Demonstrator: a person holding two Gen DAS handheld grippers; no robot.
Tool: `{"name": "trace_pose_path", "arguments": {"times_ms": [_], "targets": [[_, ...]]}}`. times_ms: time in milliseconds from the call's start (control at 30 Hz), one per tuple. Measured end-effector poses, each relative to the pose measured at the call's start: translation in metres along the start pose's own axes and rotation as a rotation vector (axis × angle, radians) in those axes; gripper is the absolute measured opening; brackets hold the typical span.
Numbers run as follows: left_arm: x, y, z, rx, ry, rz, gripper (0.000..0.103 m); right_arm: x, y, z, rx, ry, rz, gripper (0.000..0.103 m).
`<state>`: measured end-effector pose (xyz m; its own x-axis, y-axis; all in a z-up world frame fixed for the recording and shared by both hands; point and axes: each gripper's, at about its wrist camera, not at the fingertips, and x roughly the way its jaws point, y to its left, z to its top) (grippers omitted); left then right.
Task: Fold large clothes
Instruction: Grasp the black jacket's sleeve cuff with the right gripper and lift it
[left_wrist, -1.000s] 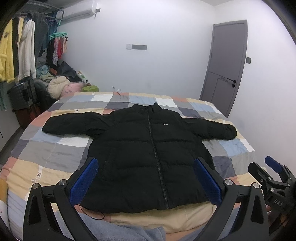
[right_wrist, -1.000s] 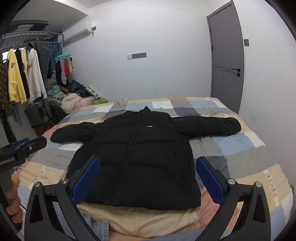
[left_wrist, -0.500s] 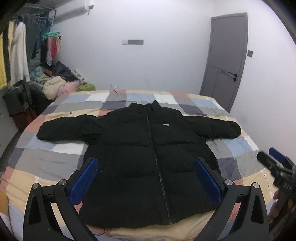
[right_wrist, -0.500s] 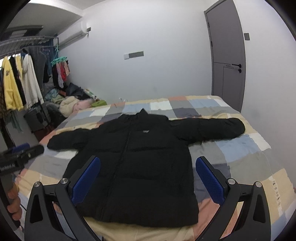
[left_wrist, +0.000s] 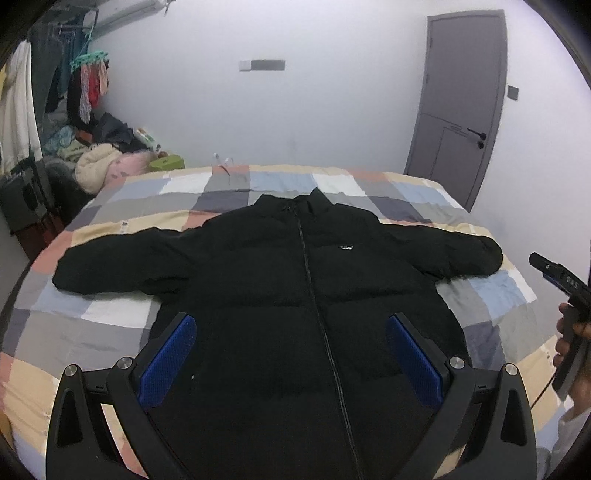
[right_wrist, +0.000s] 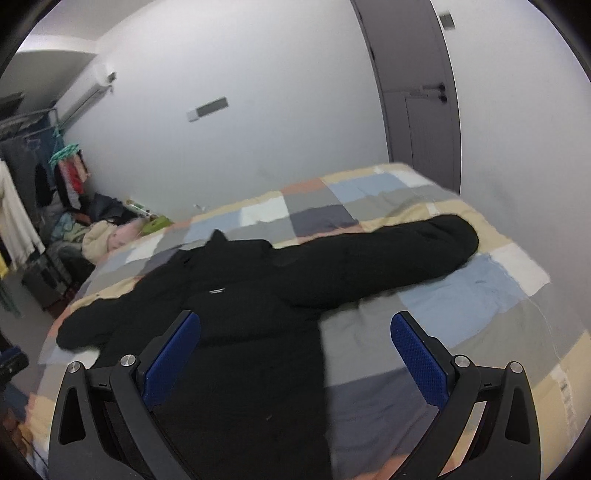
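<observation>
A black puffer jacket (left_wrist: 295, 295) lies flat, front up and zipped, on the patchwork bed, both sleeves spread sideways. My left gripper (left_wrist: 291, 354) is open and empty, hovering over the jacket's lower body. My right gripper (right_wrist: 295, 350) is open and empty, over the jacket's right side near the armpit, tilted; the right sleeve (right_wrist: 388, 254) stretches ahead of it. The jacket (right_wrist: 229, 332) fills the lower left of the right wrist view. The right gripper also shows at the right edge of the left wrist view (left_wrist: 554, 273), held in a hand.
The bed (left_wrist: 110, 325) has a checked cover. A grey door (left_wrist: 461, 110) stands at the right. A clothes rack (left_wrist: 22, 110), a dark suitcase (left_wrist: 22, 199) and a pile of clothes (left_wrist: 103, 162) stand left of the bed.
Both grippers moved forward over the bed. The right gripper swung right and tilted, now facing the right sleeve. The jacket has not moved.
</observation>
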<state>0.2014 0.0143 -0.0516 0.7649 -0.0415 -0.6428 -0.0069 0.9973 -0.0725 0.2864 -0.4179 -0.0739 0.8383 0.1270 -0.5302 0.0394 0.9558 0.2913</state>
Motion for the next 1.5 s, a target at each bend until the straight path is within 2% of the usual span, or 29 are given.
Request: {"name": "trace_pose_path", "arguments": {"times_ms": [133,200,400,567,800,1033,1100,1133,1167,1200,1300,1400,1500], "targets": [[0.033,0.006,0.002,-0.022,0.008,-0.016,0.103,0.040,-0.045,0.014,0.103,0.036,-0.002,0.103],[0.048,0.007,0.001,-0.024,0.012,-0.007,0.103,0.063,-0.069,0.022,0.126,0.046,-0.051,0.103],[0.101,0.013,-0.003,-0.030,0.037,0.031,0.103,0.137,-0.147,0.031,0.263,0.063,-0.056,0.103],[0.140,0.021,-0.007,-0.041,0.044,0.037,0.103,0.181,-0.215,0.028,0.366,0.000,-0.125,0.103],[0.183,0.028,-0.013,-0.096,0.073,0.042,0.103,0.218,-0.295,0.016,0.570,-0.085,-0.138,0.100],[0.213,0.032,-0.018,-0.104,0.082,0.087,0.103,0.238,-0.322,0.033,0.618,-0.172,-0.108,0.098],[0.217,0.034,-0.022,-0.095,0.081,0.102,0.103,0.246,-0.325,0.039,0.609,-0.175,-0.095,0.085],[0.221,0.034,-0.024,-0.092,0.090,0.113,0.103,0.250,-0.325,0.043,0.598,-0.169,-0.095,0.084],[0.223,0.035,-0.024,-0.092,0.099,0.114,0.103,0.254,-0.320,0.045,0.585,-0.164,-0.094,0.077],[0.225,0.035,-0.024,-0.094,0.111,0.112,0.103,0.257,-0.315,0.048,0.562,-0.161,-0.083,0.055],[0.220,0.037,-0.024,-0.089,0.096,0.127,0.103,0.256,-0.303,0.053,0.504,-0.148,-0.075,0.021],[0.212,0.038,-0.023,-0.093,0.084,0.126,0.103,0.240,-0.293,0.060,0.470,-0.174,-0.089,0.009],[0.199,0.038,-0.022,-0.087,0.063,0.117,0.103,0.215,-0.282,0.073,0.417,-0.202,-0.120,0.006]]}}
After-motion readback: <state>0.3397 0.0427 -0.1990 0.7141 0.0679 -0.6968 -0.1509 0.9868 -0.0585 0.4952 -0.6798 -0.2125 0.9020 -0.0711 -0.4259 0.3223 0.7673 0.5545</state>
